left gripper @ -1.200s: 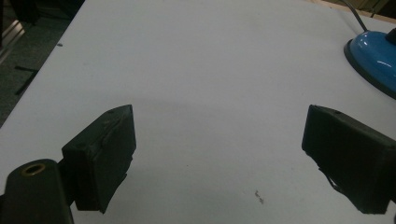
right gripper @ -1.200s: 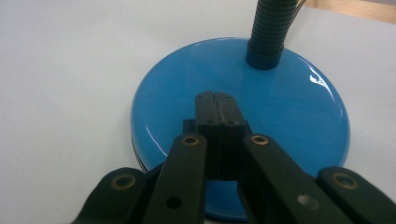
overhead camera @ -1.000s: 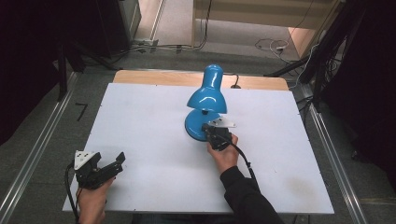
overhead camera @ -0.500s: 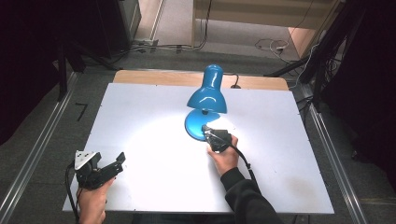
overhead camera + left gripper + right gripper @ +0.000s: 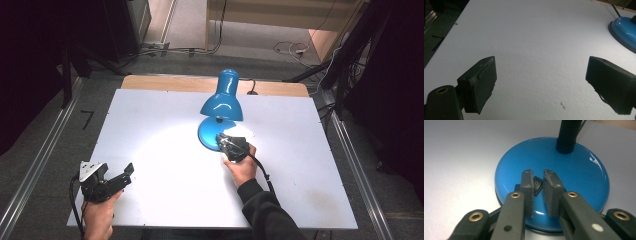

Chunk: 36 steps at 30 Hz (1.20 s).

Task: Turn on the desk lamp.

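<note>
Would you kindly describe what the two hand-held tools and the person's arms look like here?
Both tools are black. The left tool carries a grey three-cornered plate on top and trails a black cable. The right tool also trails a black cable. Its two flat grey pads sit on dark arms with brass-coloured rivets. The right arm wears a dark sleeve.

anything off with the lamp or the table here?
Nothing stands out. Lamp stands upright on the table, lit, base intact. Right gripper hovers at the rocker switch, jaws slightly apart. Left gripper is open over bare table.
</note>
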Each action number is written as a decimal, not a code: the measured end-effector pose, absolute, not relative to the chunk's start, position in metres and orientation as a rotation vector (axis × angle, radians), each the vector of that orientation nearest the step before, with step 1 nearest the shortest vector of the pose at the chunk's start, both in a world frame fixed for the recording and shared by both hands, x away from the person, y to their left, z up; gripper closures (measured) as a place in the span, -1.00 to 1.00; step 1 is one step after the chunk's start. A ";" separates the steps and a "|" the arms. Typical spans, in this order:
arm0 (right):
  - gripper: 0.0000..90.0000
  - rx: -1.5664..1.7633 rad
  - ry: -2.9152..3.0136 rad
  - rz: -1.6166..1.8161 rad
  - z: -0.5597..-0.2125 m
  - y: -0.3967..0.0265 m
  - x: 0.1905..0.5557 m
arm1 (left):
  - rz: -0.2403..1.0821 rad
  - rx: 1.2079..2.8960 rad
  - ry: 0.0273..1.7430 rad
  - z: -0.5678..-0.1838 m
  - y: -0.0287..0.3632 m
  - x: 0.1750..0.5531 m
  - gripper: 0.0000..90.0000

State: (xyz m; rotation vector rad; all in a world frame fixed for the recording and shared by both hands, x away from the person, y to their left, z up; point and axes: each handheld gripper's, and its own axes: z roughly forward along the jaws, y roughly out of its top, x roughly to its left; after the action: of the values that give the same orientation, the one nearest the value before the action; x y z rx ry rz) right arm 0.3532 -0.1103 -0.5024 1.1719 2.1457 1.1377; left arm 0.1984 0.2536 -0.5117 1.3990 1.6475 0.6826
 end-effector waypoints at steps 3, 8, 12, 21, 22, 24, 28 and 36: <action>0.56 1.154 2.155 1.146 -0.500 -0.113 0.352 | 0.682 1.400 1.649 -0.512 0.254 0.199 -0.77; 0.37 1.150 2.166 1.178 -0.493 -0.118 0.348 | 0.684 1.402 1.650 -0.512 0.253 0.199 -0.77; 0.21 1.146 2.196 1.197 -0.489 -0.121 0.343 | 0.684 1.403 1.650 -0.512 0.253 0.198 -0.77; -0.27 1.151 2.220 1.191 -0.480 -0.144 0.334 | 0.687 1.402 1.650 -0.512 0.253 0.198 -0.77; -0.30 1.156 2.215 1.192 -0.480 -0.149 0.333 | 0.686 1.403 1.651 -0.511 0.253 0.198 -0.77; -0.35 1.172 2.212 1.190 -0.479 -0.160 0.331 | 0.688 1.403 1.652 -0.512 0.253 0.198 -0.77; -0.44 1.194 2.207 1.161 -0.478 -0.185 0.325 | 0.688 1.403 1.652 -0.512 0.253 0.198 -0.77; -0.55 1.235 2.159 1.153 -0.475 -0.236 0.307 | 0.689 1.409 1.651 -0.511 0.251 0.198 -0.77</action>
State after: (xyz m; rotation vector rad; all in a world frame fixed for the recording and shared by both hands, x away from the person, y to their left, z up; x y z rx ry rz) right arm 0.3072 -0.2357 -0.4750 1.2347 2.1593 1.1526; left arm 0.1983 0.2515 -0.5114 1.4090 1.6514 0.6889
